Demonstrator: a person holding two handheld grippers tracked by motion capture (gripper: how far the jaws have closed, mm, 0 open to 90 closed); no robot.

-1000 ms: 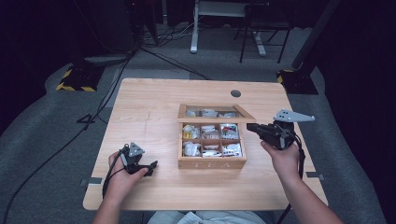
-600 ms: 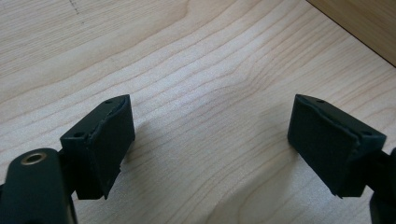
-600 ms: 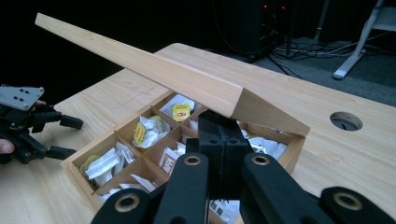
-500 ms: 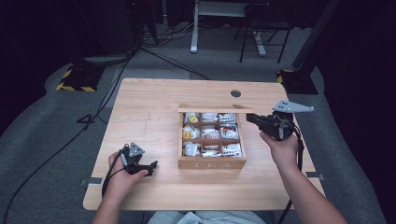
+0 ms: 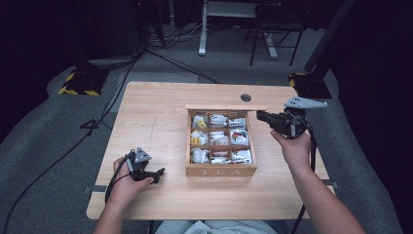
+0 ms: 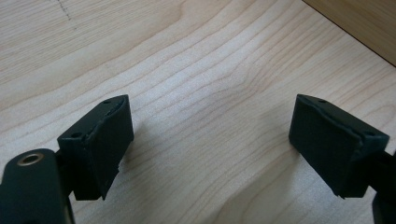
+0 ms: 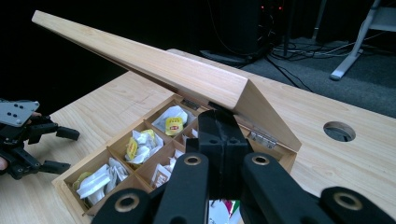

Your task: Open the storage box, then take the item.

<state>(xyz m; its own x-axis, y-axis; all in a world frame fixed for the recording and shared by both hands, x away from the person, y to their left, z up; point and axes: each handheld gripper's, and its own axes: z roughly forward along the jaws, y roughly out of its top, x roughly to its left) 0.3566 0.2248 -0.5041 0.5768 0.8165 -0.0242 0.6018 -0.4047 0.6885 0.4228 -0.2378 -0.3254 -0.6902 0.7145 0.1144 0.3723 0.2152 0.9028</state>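
- high view showed a wooden tea box (image 5: 221,169) on the right half of the light wood table (image 5: 156,122), nine compartments in a three by three grid, "tea" lettering on its front wall.
- compartments held white sachets, some with yellow labels; a yellow-tagged one (image 7: 173,124) sat in a far compartment in the right gripper view.
- lid (image 7: 140,65) was hinged at the far edge and stood raised at a slant over the box in the right gripper view; metal hinges (image 7: 259,137) were visible beneath it.
- right gripper (image 5: 263,116) was held just beside the box's far right corner, jaws pointing toward the lid edge; in its own view the two jaws were pressed together with no gap, tips right at the lid's underside near the hinge; contact hard to confirm.
- left gripper (image 5: 157,175) rested low on the table near the front left, well apart from the box; its jaws stood wide apart with bare wood between them.
- left hand (image 5: 124,183) and right hand (image 5: 294,148) came in from the bottom, forearms cut off by the frame.
- sachet print too small to read; near compartments in the right gripper view hidden behind the gripper body.
- round hole (image 5: 246,97) in the table behind the box; floor beyond was dark, cables and chair legs barely made out.
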